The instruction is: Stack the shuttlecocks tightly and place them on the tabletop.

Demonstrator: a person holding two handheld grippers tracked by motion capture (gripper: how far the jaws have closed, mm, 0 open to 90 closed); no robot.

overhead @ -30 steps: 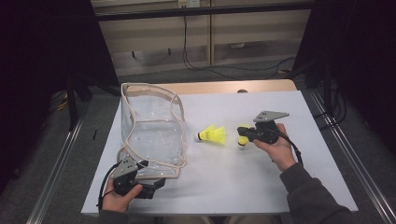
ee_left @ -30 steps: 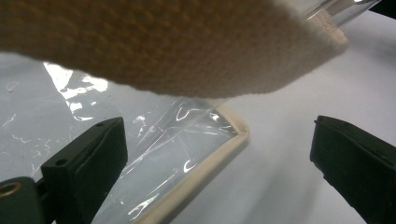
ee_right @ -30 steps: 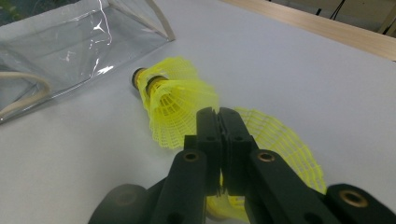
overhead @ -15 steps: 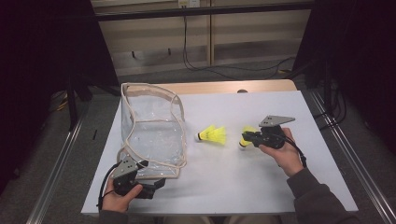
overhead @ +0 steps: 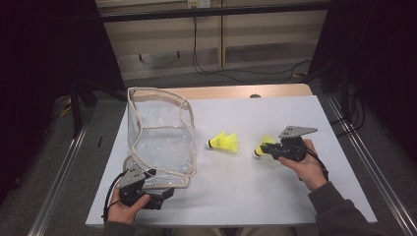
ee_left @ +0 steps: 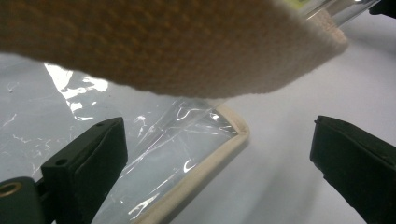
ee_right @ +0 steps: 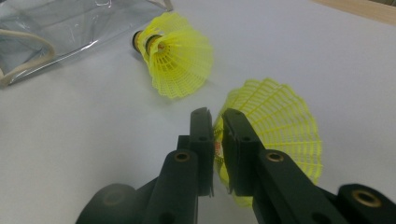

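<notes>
A: Left side first, what's there?

B: Clear bag (overhead: 160, 137) w/ cream trim, standing open near the table's (overhead: 275, 206) left edge, mouth upward. Left gripper (overhead: 164, 194) sits at the bag's front corner, close to the table's front edge. In the left gripper view the jaws stand wide apart, bag's trimmed bottom edge (ee_left: 205, 172) lying between them, pads not pressing on it.

A: So not gripping?

B: No, open, nothing pinched. The bag's trim band (ee_left: 163, 46) hangs across the top of that view.

A: Middle?

B: Loose shuttlecock (overhead: 223, 143), yellow skirt, lying on its side approx. mid-table, just right of the bag, cork pointing at the bag.

A: Right?

B: Right gripper (overhead: 263, 150) w/ a second shuttlecock (overhead: 265, 143), right of centre, well apart from the bag. Right gripper view: jaws nearly closed, pinching the skirt rim of that shuttlecock (ee_right: 275, 126). They've just been opening a touch, skirt between them all the same. Its skirt fans away from the gripper; whether it rests on the table, can't tell.
</notes>
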